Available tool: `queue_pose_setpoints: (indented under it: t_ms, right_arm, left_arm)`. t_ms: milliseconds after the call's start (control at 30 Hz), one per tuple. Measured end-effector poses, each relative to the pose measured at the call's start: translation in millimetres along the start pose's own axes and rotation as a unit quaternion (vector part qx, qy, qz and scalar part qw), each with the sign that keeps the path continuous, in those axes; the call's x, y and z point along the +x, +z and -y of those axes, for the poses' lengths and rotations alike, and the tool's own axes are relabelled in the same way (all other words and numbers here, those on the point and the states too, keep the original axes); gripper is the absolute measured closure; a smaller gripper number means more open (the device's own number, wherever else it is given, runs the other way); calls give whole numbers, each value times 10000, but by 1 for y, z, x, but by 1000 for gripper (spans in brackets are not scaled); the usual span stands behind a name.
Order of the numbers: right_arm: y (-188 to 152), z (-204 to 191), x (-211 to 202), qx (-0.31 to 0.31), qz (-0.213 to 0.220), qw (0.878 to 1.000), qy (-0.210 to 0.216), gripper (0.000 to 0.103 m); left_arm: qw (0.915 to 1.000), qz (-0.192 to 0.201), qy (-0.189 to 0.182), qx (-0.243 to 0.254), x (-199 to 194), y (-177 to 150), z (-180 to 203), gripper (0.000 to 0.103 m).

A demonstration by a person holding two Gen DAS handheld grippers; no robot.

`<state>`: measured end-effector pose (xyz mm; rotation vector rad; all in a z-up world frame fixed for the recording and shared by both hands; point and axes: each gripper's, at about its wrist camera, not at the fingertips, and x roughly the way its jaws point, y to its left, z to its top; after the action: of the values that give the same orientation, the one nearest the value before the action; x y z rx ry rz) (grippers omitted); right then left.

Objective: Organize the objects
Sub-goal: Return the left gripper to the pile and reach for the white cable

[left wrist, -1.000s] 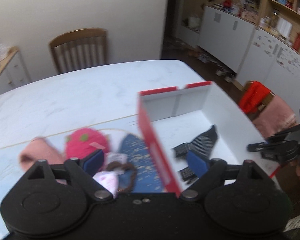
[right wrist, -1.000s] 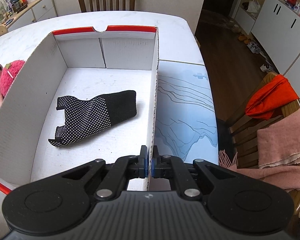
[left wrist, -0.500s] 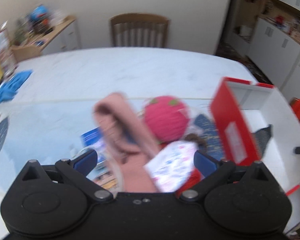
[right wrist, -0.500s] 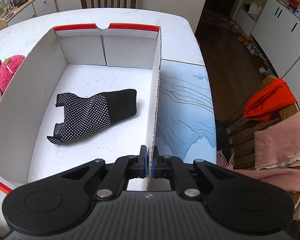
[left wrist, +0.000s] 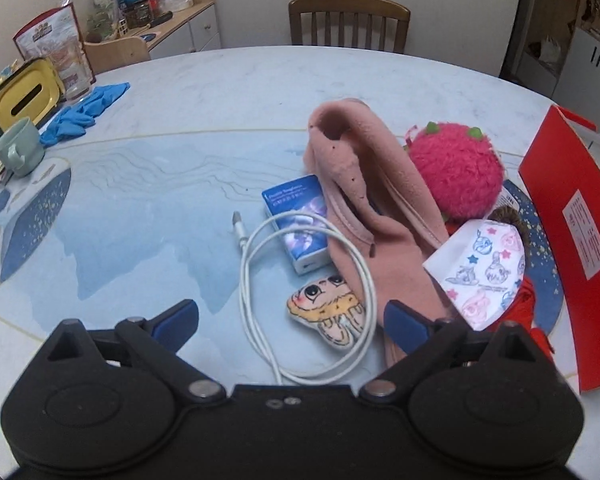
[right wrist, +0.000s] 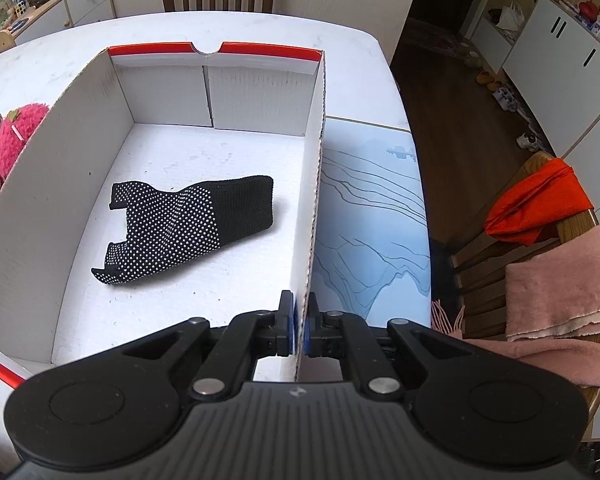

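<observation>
Left wrist view: the left gripper (left wrist: 291,322) is seen from behind, pointed down at a table (left wrist: 228,80) covered by a pale blue mat. Its blue-padded jaws are spread wide, closing slightly, and nothing is pressed between them. Within the gap between the pads, a looped white cable (left wrist: 300,300) and a small flat cartoon-face plush (left wrist: 330,314) are lying on the mat, untouched. Just beyond the loop a small blue box (left wrist: 296,222) is found, partly covered by a pink fleece cloth (left wrist: 374,216) that runs down toward the right pad. To the right of the cloth are gathered a fuzzy pink ball (left wrist: 456,174) and a white printed pouch (left wrist: 482,268), with a red cloth (left wrist: 528,300) under the pouch. A red-sided box (left wrist: 568,232) is standing at the table's right edge. Near the far left edge a green mug (left wrist: 18,148), blue gloves (left wrist: 80,114) and a yellow tissue holder (left wrist: 22,92) are set.

Right wrist view: the right gripper (right wrist: 298,326) is closed, clamped on the near end of the box's right wall (right wrist: 316,200). Inside the white interior, a black glove with white dots (right wrist: 188,226) is lying flat on the floor of the box, ahead of and left of the gripper, well clear of the pads. The fuzzy pink ball is visible outside the left wall.
</observation>
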<state>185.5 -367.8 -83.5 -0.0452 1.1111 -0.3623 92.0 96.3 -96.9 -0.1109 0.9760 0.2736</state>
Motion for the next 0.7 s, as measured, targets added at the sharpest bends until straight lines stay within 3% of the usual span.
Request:
queue_pose_setpoints:
  t_ms: [200, 267, 467, 700]
  right_arm:
    - [1, -1, 0, 9, -26, 10000, -35, 98]
    - [1, -2, 0, -10, -36, 10000, -56, 98]
    - [2, -2, 1, -6, -50, 10000, -82, 98]
    - [2, -2, 1, 80, -61, 9999, -133, 97]
  left_arm:
    - [9989, 175, -138, -403, 9, 22, 8, 13]
    - [9990, 98, -76, -431, 17, 27, 14, 24]
    - [9966, -138, -159, -798, 36, 32, 12, 42]
    - [9954, -246, -300, -877, 41, 32, 12, 62]
